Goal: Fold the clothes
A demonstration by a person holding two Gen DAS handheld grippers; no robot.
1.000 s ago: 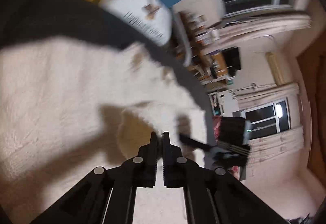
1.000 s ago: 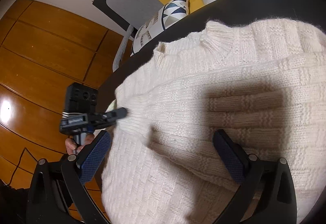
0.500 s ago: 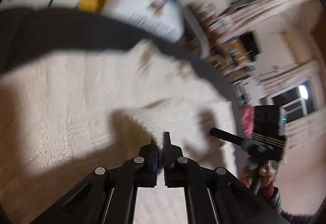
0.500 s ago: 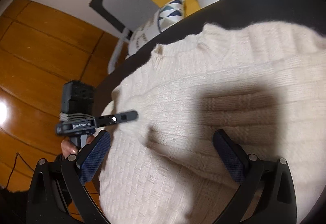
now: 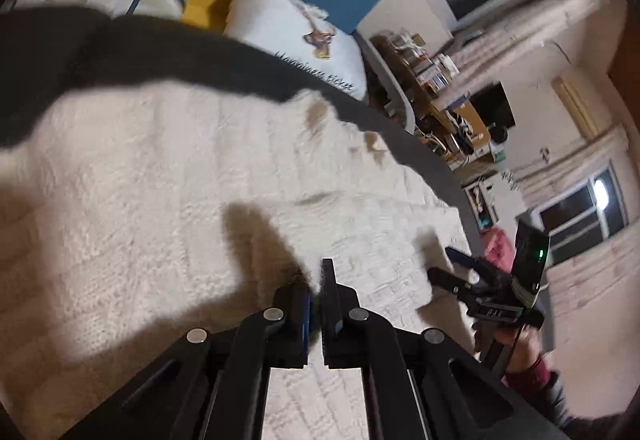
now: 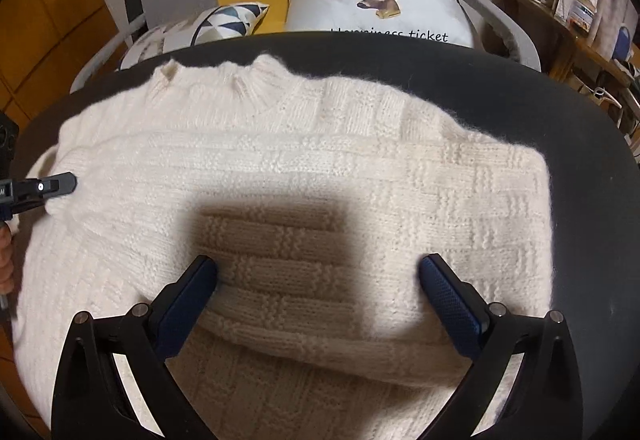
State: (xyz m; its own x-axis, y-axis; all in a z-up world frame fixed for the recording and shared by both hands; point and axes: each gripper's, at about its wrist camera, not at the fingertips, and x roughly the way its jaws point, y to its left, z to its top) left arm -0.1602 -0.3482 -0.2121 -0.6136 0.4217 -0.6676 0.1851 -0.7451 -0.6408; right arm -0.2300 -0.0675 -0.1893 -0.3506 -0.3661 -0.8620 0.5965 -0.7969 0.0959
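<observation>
Your left gripper (image 5: 316, 280) has its jaws clenched on a tuft of the cream chunky-knit sweater (image 6: 304, 176), low in the centre of the left wrist view. Your right gripper (image 6: 318, 276) hangs released, jaws wide, over the folded band of knit. The sweater lies spread on the dark grey round cushion (image 6: 580, 144), long axis running left to right across the right wrist frame, collar at upper left. The pinched cuff sits at that frame's left edge, so your left hand is nearer. Only the right view shows the whole outline and the deer-print white pillow (image 6: 380, 8); the left view is blurred.
</observation>
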